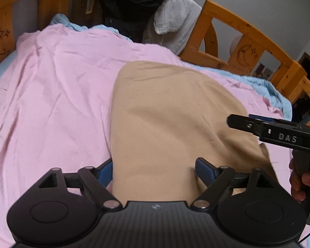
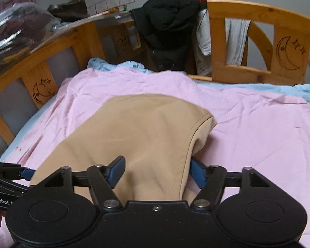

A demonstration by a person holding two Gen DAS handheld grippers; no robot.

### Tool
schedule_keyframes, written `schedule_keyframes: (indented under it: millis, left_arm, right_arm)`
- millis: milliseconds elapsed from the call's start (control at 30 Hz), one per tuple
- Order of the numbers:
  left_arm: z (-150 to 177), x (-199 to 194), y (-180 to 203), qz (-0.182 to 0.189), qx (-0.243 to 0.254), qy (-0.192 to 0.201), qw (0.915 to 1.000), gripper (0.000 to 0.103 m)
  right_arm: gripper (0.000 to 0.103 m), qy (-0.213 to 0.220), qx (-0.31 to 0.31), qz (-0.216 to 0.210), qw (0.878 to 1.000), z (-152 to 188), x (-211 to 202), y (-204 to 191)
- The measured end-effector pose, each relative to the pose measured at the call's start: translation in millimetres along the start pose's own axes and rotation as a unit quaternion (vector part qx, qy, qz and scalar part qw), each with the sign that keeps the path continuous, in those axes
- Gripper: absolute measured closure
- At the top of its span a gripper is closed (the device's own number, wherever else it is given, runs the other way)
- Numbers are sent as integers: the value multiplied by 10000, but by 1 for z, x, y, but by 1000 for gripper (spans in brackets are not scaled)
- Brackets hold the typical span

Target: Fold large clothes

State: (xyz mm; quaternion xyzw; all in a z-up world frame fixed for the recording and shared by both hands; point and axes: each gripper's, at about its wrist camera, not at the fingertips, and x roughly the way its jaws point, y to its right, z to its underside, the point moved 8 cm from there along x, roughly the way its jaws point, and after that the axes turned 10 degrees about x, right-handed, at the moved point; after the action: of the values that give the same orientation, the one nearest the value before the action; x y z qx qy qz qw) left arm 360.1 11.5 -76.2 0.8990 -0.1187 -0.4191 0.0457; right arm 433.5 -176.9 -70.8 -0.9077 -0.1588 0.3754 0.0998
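1. On the wrinkled pink sheet (image 1: 51,95) lies the smooth tan garment (image 1: 165,113), rounded far edge, stitched seam right.
2. Left gripper (image 1: 154,170) and right gripper (image 2: 157,170) both spread, released, cloth between pads.
3. Wooden bed rail (image 2: 258,41) bounds the far side.

A folded garment (image 1: 165,113) lies on a sheet (image 1: 51,82), with clothes (image 2: 169,24) piled behind.

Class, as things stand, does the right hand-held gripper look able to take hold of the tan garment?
Probably yes: the right hand-held gripper has its jaws open around the tan garment's near edge, with nothing in between.
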Motion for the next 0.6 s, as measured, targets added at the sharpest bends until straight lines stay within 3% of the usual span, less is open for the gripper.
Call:
schedule_keyframes:
  millis: [100,300,433,600]
  left_arm:
    - [-2,-21,2,-81,-49,252,9996,10]
    - [-8,-80,19,-321,357,1067,9931,1]
    - [-6,-116,31,-380,557,1541,9858,1]
    - [3,-148,33,-590,456,1836,9802,1]
  right_arm:
    - [24,195,-44,70,9998,-2,-22,-1]
    - [16,771,-119,93,9969,-2,-77,-13]
    - [7,1298,-290,64,9911,3,-119,-28]
    - [1,1897,-329,52,9813,16,-170,-40]
